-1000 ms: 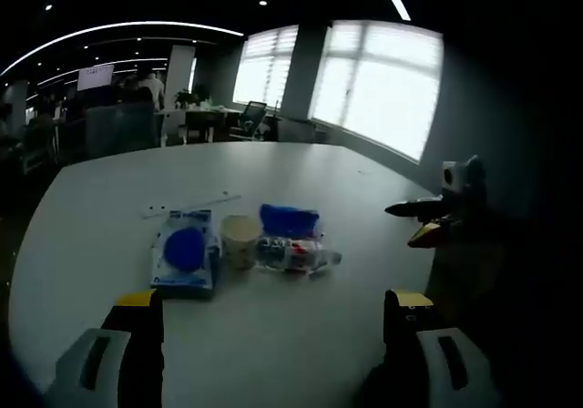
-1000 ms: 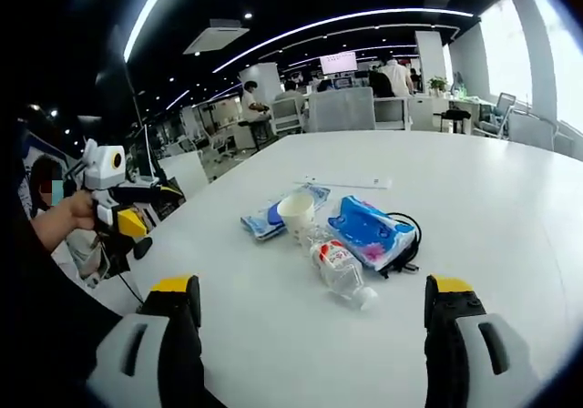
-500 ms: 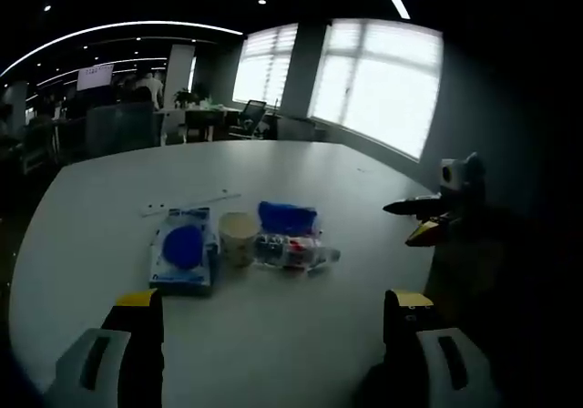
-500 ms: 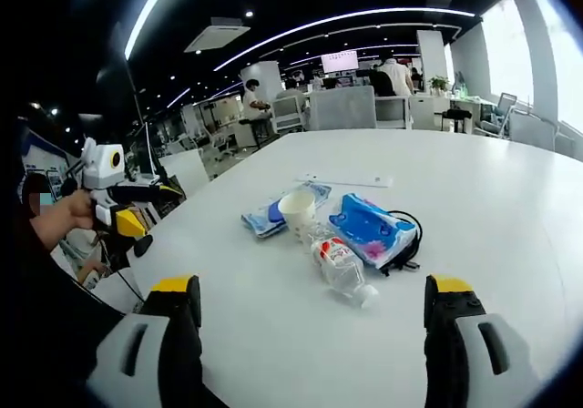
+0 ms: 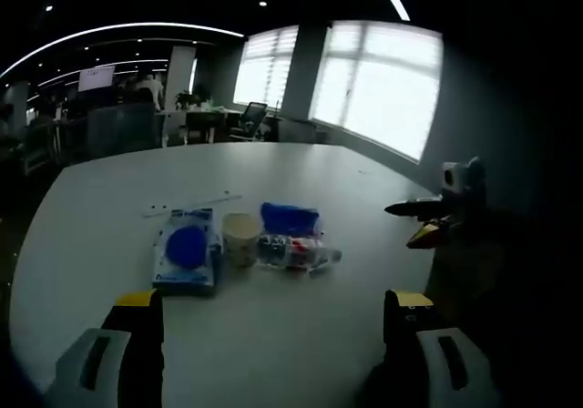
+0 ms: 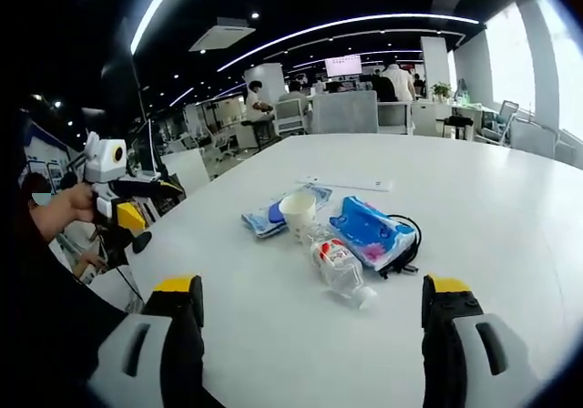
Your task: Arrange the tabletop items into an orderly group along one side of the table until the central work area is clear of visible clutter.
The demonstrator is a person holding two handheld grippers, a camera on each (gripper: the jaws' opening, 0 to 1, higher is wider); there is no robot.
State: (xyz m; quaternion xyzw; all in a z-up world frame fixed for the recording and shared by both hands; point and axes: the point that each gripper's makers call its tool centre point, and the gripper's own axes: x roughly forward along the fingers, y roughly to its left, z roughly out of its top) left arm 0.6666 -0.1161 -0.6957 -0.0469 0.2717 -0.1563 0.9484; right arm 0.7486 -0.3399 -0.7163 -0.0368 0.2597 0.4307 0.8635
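In the middle of the white surface (image 6: 510, 208): one tight little pile, both grippers hanging back off the near edge.

The paper cup (image 6: 297, 215) stands upright with a flat blue packet (image 5: 186, 252) on one side. On the other side lies a clear plastic bottle (image 6: 335, 266), and beside it a blue tissue pack (image 6: 369, 230) sits on a black cable (image 6: 407, 244). A thin white strip (image 6: 346, 183) lies just beyond them. Loads of bare surface all round the pile, out to every edge. The left gripper (image 5: 273, 317) and right gripper (image 6: 310, 308) both have jaws spread wide, nothing between them, short of the items. From the right gripper view the left one is held out past the surface's edge by a hand (image 6: 62, 209).
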